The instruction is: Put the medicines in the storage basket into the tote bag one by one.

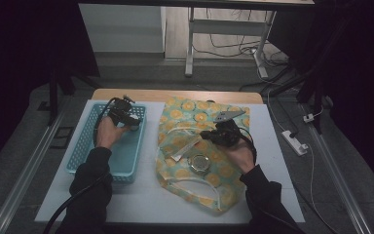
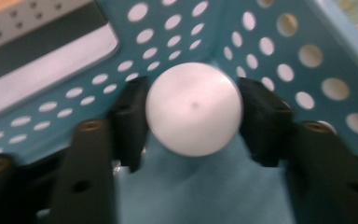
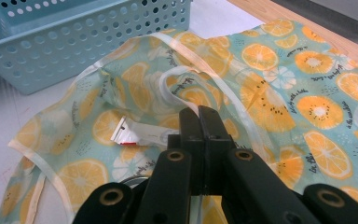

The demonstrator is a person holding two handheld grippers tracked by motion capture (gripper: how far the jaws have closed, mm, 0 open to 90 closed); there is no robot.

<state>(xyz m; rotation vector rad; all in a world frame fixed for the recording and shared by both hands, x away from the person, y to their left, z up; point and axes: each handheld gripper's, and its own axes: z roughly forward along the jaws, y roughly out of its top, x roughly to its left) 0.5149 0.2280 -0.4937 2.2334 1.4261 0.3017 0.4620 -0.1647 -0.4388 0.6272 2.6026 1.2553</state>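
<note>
Your table (image 1: 282,161) carries two big things — the teal perforated basket (image 1: 85,161) on your left and the fruit-print bag (image 1: 214,185) lying flat beside it, with a round tin (image 1: 199,163) and a flattened tube (image 1: 185,148) showing through its clear side. Your left gripper (image 1: 126,117) is down in the basket's far corner, and in the left gripper view (image 2: 193,109) its jaws sit against both sides of a white round piece (image 2: 193,108), narrowed to its width. By the look of it you are either setting that piece down in the basket or lifting it out — the pictures don't say which. Your right gripper (image 3: 200,140) is pinched fully together on the bag's clear film or pale strap (image 3: 186,79), holding it in place. Next, keep the left wrist clear of the basket wall as it moves, and keep the right pinch steady.
</note>
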